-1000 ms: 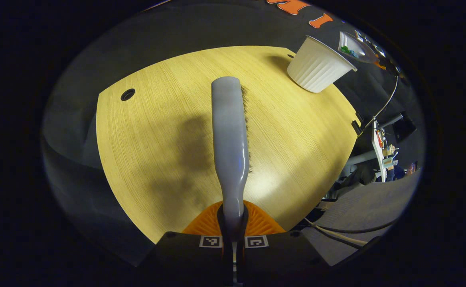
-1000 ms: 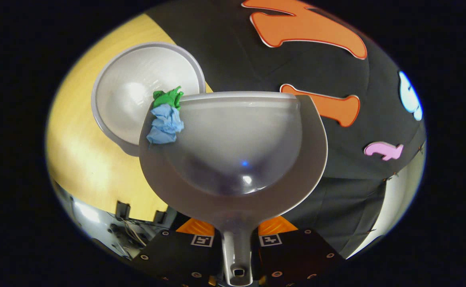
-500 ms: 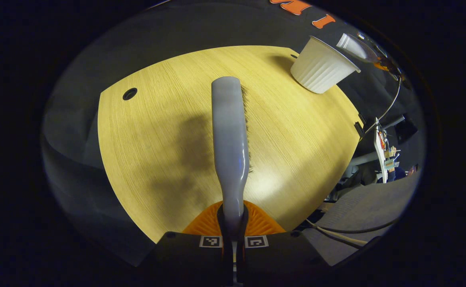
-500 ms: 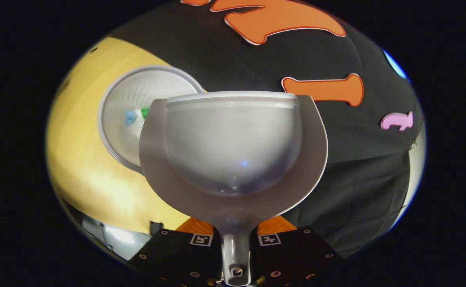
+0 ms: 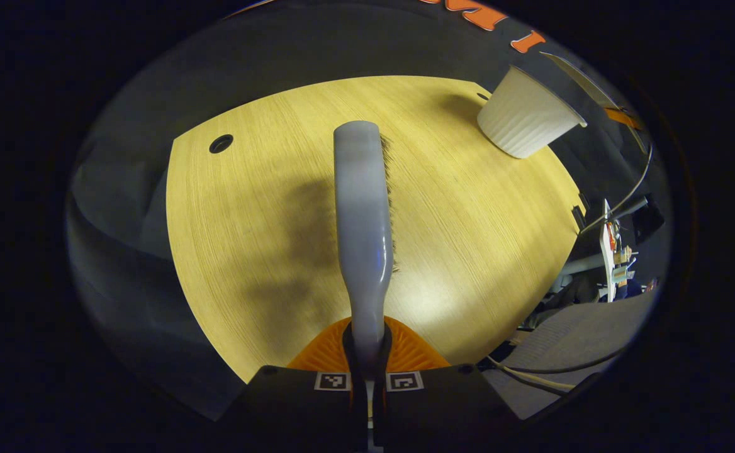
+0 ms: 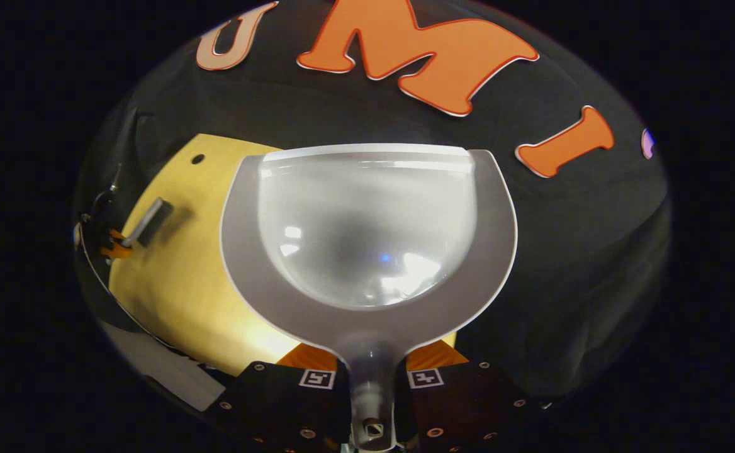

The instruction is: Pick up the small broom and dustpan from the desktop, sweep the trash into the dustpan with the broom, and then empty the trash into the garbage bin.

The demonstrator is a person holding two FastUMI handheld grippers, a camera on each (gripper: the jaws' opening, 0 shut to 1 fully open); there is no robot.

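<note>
the left hand-held gripper [image 5: 367,371] is pinching the broom [image 5: 362,214] over the wooden tabletop [image 5: 468,214], the right hand-held gripper [image 6: 372,402] is pinching the empty dustpan [image 6: 367,233], and the white garbage bin [image 5: 528,116] is standing at the tabletop's far corner.

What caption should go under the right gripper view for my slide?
Right hand-held gripper holds an empty grey dustpan by its handle, above the wooden desktop.

Booth — black cloth wall [image 6: 569,251], wooden desktop [image 5: 468,207].
</note>
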